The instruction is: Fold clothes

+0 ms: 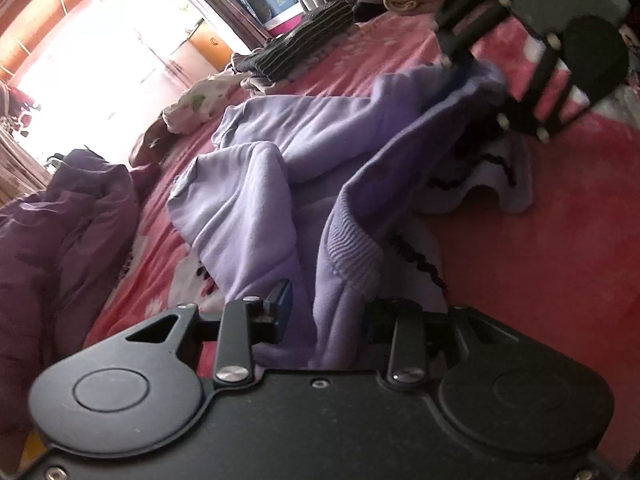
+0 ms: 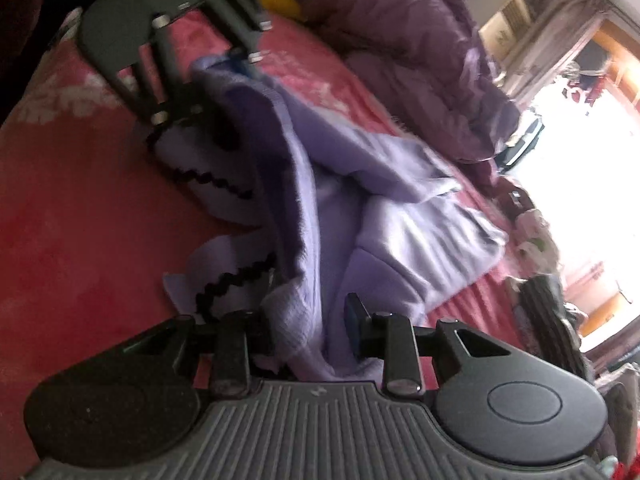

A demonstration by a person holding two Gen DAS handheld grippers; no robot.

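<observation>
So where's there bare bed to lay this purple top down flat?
Bare pink blanket lies beside the lavender garment, on the side away from the window. Crowded: the purple duvet towards the window and the folded piles along the far edge. Left gripper and right gripper each grip the garment.

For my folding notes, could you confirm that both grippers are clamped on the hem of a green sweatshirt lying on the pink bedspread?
Not quite: the sweatshirt is lilac, not green, as both wrist views show. The rest holds: the left gripper and right gripper each pinch its ribbed hem, over the pink bedspread.
</observation>
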